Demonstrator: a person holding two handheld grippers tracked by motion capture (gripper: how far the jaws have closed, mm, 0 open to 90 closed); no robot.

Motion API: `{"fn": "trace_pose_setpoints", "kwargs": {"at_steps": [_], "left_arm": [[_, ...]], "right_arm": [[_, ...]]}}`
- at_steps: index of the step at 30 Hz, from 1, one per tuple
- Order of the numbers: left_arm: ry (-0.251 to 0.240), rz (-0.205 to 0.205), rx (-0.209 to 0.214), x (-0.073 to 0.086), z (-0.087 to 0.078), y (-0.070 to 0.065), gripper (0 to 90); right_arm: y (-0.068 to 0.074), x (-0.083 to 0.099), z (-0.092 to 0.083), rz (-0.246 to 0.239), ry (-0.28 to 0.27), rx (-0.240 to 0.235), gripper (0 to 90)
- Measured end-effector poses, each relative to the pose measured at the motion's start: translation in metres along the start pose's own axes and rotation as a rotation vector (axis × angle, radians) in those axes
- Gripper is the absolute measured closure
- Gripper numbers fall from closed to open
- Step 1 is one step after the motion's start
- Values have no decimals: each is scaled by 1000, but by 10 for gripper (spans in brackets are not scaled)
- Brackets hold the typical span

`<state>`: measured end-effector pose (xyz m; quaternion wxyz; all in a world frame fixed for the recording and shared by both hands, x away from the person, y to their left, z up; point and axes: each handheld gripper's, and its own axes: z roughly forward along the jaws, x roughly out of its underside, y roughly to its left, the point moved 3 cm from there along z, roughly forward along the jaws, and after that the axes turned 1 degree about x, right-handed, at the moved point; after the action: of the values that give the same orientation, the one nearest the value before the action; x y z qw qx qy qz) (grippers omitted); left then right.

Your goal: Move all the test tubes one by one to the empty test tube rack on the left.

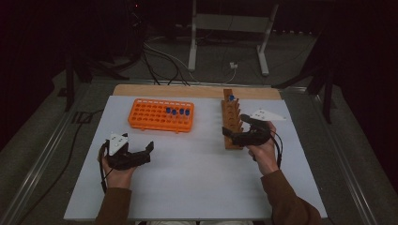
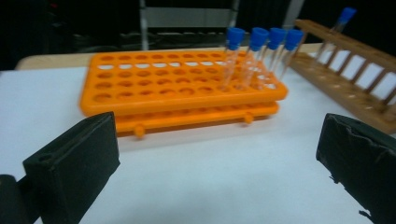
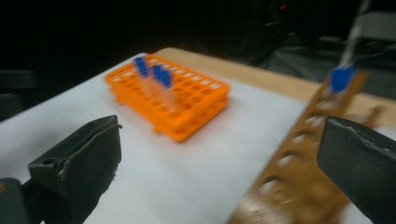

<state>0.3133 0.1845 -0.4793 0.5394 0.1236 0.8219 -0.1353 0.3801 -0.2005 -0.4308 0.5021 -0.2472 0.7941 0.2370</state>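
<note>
Moving blue-capped test tubes between two racks looks to be the work in hand.

In the high view, the orange rack [image 1: 161,115] sits toward the far left of the white worktop [image 1: 197,173], with four capped tubes [image 1: 177,111] standing in its right part. The wooden rack [image 1: 232,117] lies to the right with one blue-capped tube [image 1: 231,98] at its far end. The left gripper [image 1: 141,152] rests on the worktop, well apart from the orange rack and empty. The right gripper [image 1: 233,133] sits against the near end of the wooden rack.

In the left gripper view, its fingers [image 2: 74,168] are spread wide with nothing between them, facing the four tubes [image 2: 259,56].

In the right gripper view, which is blurred, its fingers [image 3: 81,161] are also spread and grip nothing; the wooden rack [image 3: 299,158] runs beneath the right one toward the lone tube [image 3: 343,77].

To do the step well, I judge the right gripper should travel along the wooden rack to that far tube, pinch it below the cap, and lift straight up so the glass clears its hole without tipping the light rack.

The worktop is a plain white sheet over a wooden board [image 1: 197,90]. The room is dark, with cables [image 1: 164,61] and a metal stand [image 1: 230,28] on the floor beyond.
</note>
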Motion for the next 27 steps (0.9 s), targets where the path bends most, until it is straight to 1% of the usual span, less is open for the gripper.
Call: {"fn": "trace_pose_setpoints", "kwargs": {"at_steps": [2,4,7,9,12,14,16,20,22,24,27], "left_arm": [[-2,-3,1,0,-1,0,3],[1,-11,7,1,0,1,3],[8,-17,13,3,2,1,3],[15,-13,18,4,3,0,3],[27,-5,20,5,5,-1,3],[27,-7,21,6,5,-1,3],[26,-9,24,6,5,-1,3],[26,-26,12,9,5,3,4],[28,-40,8,10,6,6,4],[27,-48,6,10,5,7,4],[23,-57,5,11,5,8,4]], "right_arm": [[-7,-5,2,-14,-6,28,0],[-14,-9,6,-5,-4,38,21],[-22,-15,11,-12,11,56,39],[-27,-19,15,-14,17,67,52],[-35,-25,23,-9,30,85,58],[-41,-29,30,12,36,93,62],[-47,-33,37,20,47,110,61],[-57,-38,51,29,70,149,61],[-62,-38,59,42,87,149,61],[-67,-36,67,53,121,139,66],[-75,-34,78,54,154,161,103]]}}
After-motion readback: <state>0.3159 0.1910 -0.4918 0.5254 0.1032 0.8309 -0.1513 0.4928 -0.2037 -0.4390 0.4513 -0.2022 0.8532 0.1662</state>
